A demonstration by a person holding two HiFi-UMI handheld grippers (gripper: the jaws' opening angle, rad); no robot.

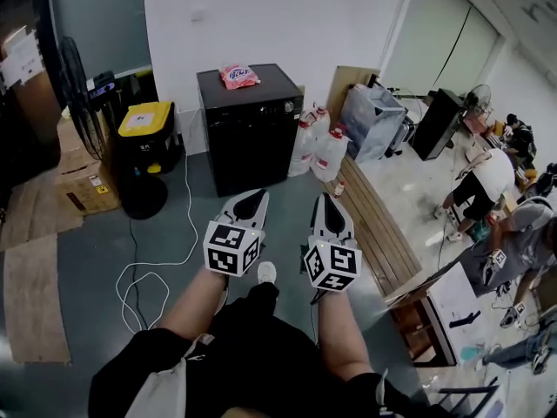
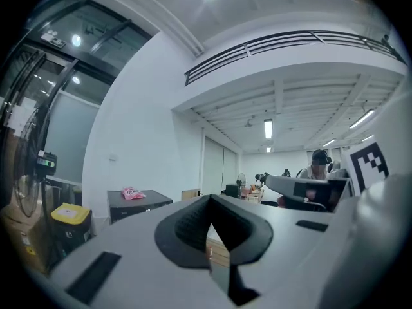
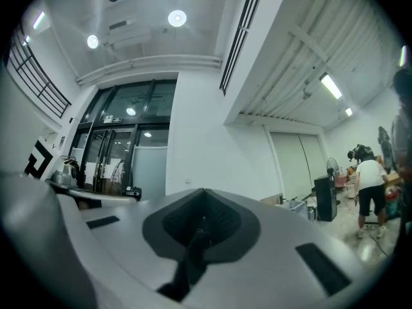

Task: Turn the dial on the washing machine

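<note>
A grey floor [image 1: 174, 225] runs open from the person's legs up to the washing machine [image 1: 252, 138], a black cabinet standing against the white wall [image 1: 261, 16] at the middle of the head view. The strip of floor straight ahead of it is bare. On the left it is bounded by flat cardboard sheets [image 1: 35, 294], stacked cardboard boxes [image 1: 87, 185] and a black bin with a yellow lid [image 1: 146, 120]. On the right it is bounded by a long wooden pallet [image 1: 374, 233] and a cluster of white jugs [image 1: 320, 146] just beside the machine's right edge. A white cable [image 1: 148, 268] loops over the floor left of the path.

The left hand-held gripper [image 1: 261, 195] and the right hand-held gripper [image 1: 320, 198] are side by side, pointing at the machine and well apart from it. Each has its jaws closed together with nothing between them, as its own gripper view shows. Each carries a cube with black-and-white square markers.

The dial [image 1: 290, 106] is at the top right corner of the machine's front, small and pale against the black. A pink packet [image 1: 238, 76] lies on the machine's top near the back edge.

The packet's print, the label on the yellow lid and a yellow sticker on one box are too small to read.
</note>
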